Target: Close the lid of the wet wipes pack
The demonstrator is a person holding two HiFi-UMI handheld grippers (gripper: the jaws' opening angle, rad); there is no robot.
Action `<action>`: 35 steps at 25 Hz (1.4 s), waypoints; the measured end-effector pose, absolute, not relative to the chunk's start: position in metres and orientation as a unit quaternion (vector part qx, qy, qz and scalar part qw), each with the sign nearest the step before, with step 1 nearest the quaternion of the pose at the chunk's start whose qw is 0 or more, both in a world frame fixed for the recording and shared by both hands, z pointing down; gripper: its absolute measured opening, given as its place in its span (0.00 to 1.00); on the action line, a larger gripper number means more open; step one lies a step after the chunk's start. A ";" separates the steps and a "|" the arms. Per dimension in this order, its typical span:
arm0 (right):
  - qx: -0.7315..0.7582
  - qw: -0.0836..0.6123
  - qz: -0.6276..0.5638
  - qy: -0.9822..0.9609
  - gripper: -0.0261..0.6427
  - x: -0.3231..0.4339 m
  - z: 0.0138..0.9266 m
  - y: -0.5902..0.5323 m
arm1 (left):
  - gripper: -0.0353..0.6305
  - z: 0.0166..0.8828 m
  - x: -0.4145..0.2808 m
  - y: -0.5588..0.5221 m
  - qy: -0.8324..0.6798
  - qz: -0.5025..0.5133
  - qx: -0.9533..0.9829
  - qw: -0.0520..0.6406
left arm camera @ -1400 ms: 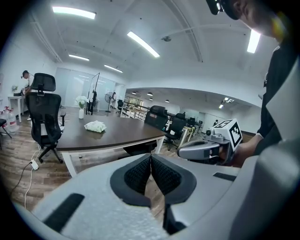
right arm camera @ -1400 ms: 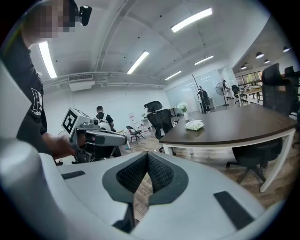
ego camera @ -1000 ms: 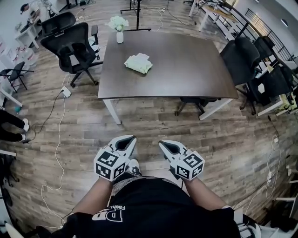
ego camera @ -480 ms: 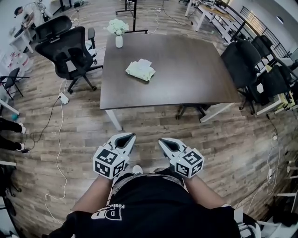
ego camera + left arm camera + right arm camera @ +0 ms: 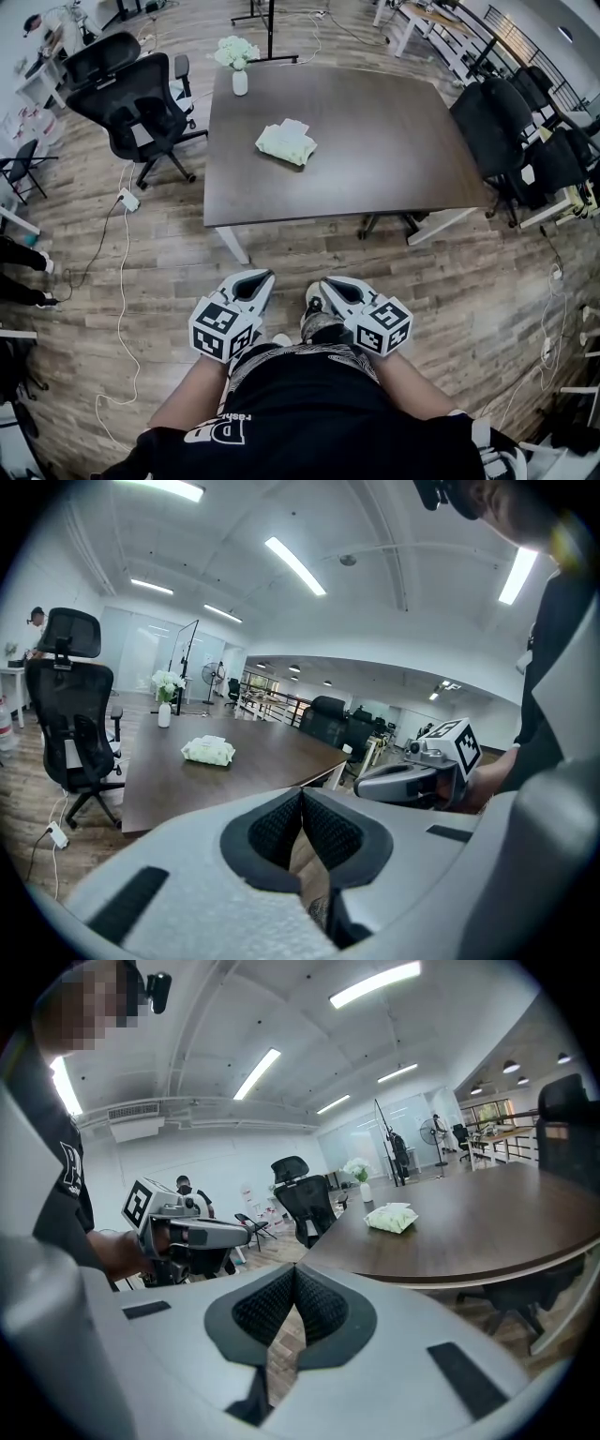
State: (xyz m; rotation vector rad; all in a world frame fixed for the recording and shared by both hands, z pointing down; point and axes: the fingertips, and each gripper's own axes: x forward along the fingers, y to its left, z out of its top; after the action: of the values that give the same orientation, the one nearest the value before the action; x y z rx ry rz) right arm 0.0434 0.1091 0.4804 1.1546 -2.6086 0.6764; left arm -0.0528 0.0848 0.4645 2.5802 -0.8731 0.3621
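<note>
A pale green wet wipes pack [image 5: 286, 143] lies on the dark brown table [image 5: 375, 169], left of its middle; it shows small in the left gripper view [image 5: 208, 751] and the right gripper view [image 5: 391, 1218]. Whether its lid is up is too small to tell. My left gripper [image 5: 258, 279] and right gripper [image 5: 330, 285] are held side by side over the wooden floor, well short of the table's near edge. Both are shut with nothing between the pads. Each gripper view shows the other gripper beside it: the right gripper [image 5: 366, 785] and the left gripper [image 5: 246, 1233].
A white vase of flowers [image 5: 239, 56] stands at the table's far left corner. Black office chairs stand left of the table [image 5: 131, 98] and at its right [image 5: 492, 117]. Cables [image 5: 120, 281] trail over the floor at left. More desks stand further back and right.
The table and the wipes pack have come slightly nearer in the head view. Both grippers have stayed shut and side by side. A shoe has appeared between them.
</note>
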 end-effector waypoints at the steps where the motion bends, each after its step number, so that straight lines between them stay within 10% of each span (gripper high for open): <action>1: 0.391 0.101 0.234 -0.884 0.05 0.044 0.482 0.105 | 0.08 0.466 -0.053 0.082 -0.313 0.130 0.920 0.195; 35: 0.315 0.109 0.243 -0.911 0.05 0.119 0.489 -0.201 | 0.08 0.471 0.014 -0.196 -0.396 0.158 0.881 0.206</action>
State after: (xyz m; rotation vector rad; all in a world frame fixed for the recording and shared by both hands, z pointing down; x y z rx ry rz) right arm 0.1187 -0.2006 0.4885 0.9266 -2.6779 0.7157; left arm 0.0144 -0.1960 0.4711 2.4546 -1.1037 0.4411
